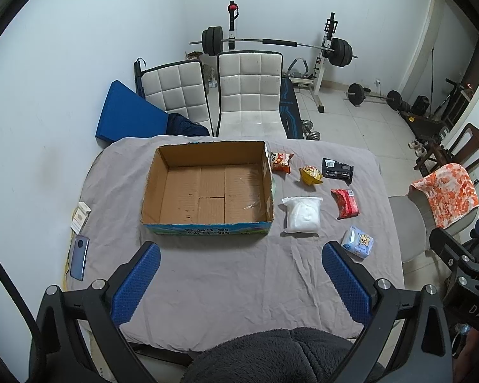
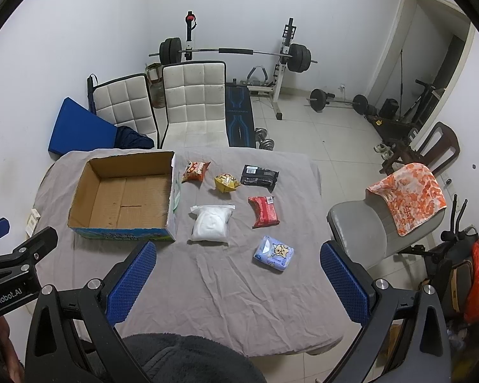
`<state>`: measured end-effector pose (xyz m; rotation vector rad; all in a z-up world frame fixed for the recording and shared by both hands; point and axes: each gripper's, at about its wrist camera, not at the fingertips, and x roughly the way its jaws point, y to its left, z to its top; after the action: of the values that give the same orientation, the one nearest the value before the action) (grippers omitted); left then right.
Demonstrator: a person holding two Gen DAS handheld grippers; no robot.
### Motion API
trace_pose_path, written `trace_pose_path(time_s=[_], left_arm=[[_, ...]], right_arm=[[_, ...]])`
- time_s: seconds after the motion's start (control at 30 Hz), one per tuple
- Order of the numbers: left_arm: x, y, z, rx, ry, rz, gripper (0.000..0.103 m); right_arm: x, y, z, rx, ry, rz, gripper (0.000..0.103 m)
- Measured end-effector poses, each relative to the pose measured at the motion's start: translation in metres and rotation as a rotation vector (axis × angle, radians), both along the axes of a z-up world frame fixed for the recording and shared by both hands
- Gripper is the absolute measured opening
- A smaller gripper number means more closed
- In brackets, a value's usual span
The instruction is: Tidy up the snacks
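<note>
An empty cardboard box [image 1: 207,188] [image 2: 124,198] sits on the grey-clothed table [image 1: 239,287] [image 2: 239,287]. To its right lie several snacks: an orange bag [image 1: 281,161] [image 2: 195,171], a yellow pack [image 1: 310,175] [image 2: 226,182], a black pack [image 1: 337,168] [image 2: 259,175], a red pack [image 1: 345,202] [image 2: 264,211], a white bag [image 1: 301,214] [image 2: 210,222] and a light-blue pack [image 1: 358,242] [image 2: 274,252]. My left gripper [image 1: 239,282] hovers open over the table's near edge. My right gripper [image 2: 238,282] is open too, nothing between its fingers.
A phone [image 1: 79,257] and a small white box [image 1: 80,217] lie at the table's left edge. Two white chairs [image 1: 249,92] stand behind the table, a grey chair with an orange towel [image 2: 408,194] to its right. Gym weights [image 2: 233,52] fill the back.
</note>
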<state>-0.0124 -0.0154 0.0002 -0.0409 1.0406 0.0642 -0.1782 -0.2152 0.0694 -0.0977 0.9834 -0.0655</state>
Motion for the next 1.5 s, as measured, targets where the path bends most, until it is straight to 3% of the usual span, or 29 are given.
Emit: trace_pose_path(time_s=[0.27,0.5,0.63,0.8,1.0,1.17,1.5], left_arm=[[0.011,-0.006,-0.008,-0.024,-0.005,-0.007,0.103],[0.055,-0.027,-0.048,-0.010,0.046,-0.054,0.103],[0.092,-0.048,-0.089,0.004,0.113,-0.088,0.103],[0.148,-0.077,-0.169,-0.040,0.277,-0.111,0.103],[0.209,-0.120,-0.264,-0.064,0.460,-0.127,0.103],[0.243,-0.146,-0.327,-0.044,0.580,-0.141,0.103],[0.269,-0.164,-0.406,0.028,0.719,-0.153,0.103]], right_arm=[[0.006,-0.009,-0.007,0.026,0.014,-0.025,0.103],[0.039,-0.065,-0.049,0.024,0.093,-0.137,0.103],[0.072,-0.112,-0.108,0.045,0.212,-0.207,0.103],[0.116,-0.164,-0.221,0.109,0.413,-0.283,0.103],[0.155,-0.188,-0.333,0.211,0.575,-0.318,0.103],[0.172,-0.191,-0.379,0.235,0.627,-0.331,0.103],[0.184,-0.201,-0.436,0.278,0.712,-0.358,0.103]])
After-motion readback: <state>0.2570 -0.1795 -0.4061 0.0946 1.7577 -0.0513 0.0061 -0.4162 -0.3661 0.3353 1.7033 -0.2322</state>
